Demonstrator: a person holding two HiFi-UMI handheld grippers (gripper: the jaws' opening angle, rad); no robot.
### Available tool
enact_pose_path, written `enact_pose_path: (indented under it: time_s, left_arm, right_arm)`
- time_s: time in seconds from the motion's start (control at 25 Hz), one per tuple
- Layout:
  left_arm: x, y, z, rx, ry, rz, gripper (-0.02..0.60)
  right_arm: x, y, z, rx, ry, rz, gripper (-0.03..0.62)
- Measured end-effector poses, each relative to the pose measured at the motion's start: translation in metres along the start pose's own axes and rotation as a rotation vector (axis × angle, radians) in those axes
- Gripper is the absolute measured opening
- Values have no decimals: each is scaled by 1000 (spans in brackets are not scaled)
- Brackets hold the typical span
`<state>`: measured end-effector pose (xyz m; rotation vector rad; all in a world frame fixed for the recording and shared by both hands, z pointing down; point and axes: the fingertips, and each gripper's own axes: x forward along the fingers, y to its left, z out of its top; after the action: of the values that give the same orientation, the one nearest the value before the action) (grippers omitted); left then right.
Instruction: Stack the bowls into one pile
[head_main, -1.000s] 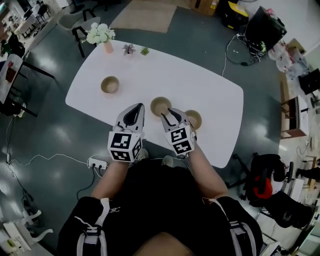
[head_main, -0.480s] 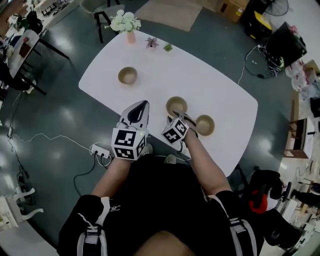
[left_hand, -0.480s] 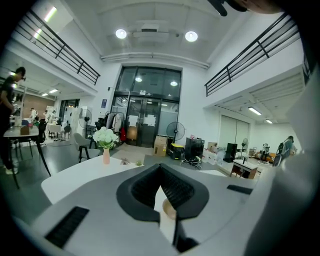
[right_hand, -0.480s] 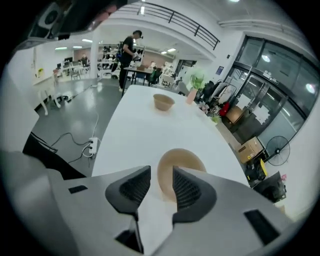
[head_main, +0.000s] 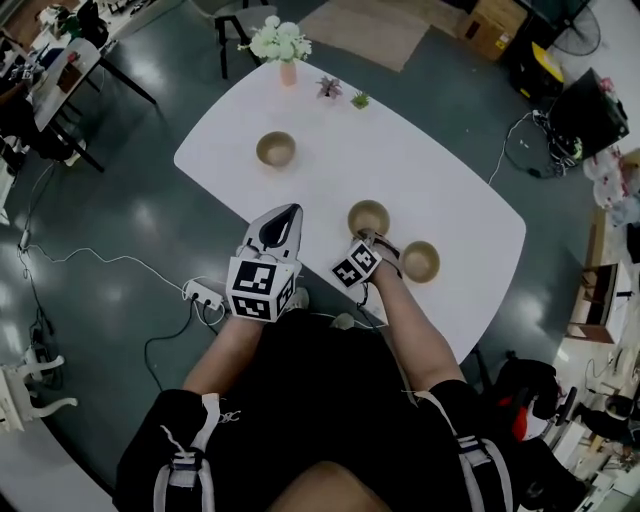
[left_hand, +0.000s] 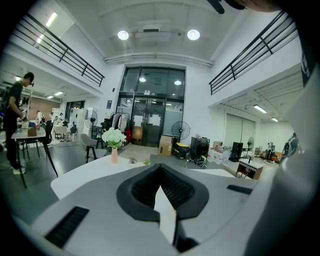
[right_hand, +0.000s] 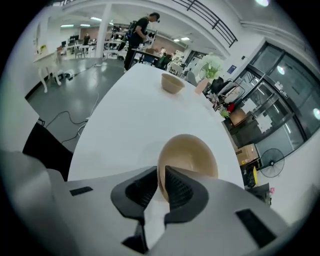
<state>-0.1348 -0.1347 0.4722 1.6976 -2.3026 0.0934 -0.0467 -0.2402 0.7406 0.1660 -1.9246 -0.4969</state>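
Our right gripper (head_main: 373, 241) fingers have just been closing on the round tan bowl (right_hand: 189, 156) at its six-o'clock rim. The left gripper (head_main: 287, 213) fingers are together, empty. Pinched by so thin an edge, the bowl may tilt and slip when lifted.

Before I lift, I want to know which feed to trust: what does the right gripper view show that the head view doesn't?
Only the right gripper view shows the grip: the right tongs clamp the near rim of the middle bowl; their jaws have just been closing, with that rim between them. Only the head view shows the third bowl at the right and the left tongs, shut and empty, by the near edge of the white table. Both show that table, the far bowl and the vase of flowers.
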Motion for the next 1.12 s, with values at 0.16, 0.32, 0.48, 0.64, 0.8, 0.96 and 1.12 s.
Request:
enact_pose_path:
  time_s: [0.16,0.32,0.48,0.64,0.8,0.96,1.12]
  left_arm:
    - [2,5,0,-7,1,-1,12]
    - [6,0,5,1,-6,-24,12]
    - [9,-5,9,1,-11,-51,12]
    - [16,-8,12,1,-14,-77,12]
    - [24,-18,13,15,-13,-117,12]
    - [32,-37,14,32,-6,-178,12]
    - [44,-54,13,45,2,-241,12]
  right_arm:
    - [-2,-3,7,-16,-4,-13,41]
    - [-14,-2,13,-64,-26,-31,38]
    - [-31,-8,20,-62,-51,-71,37]
    - [-45,-21,17,-17,-61,-110,37]
    - [-61,-37,3,39,-51,-150,38]
    - [-80,-49,-23,111,-20,-186,38]
    - [-90,-59,-53,175,27,-223,38]
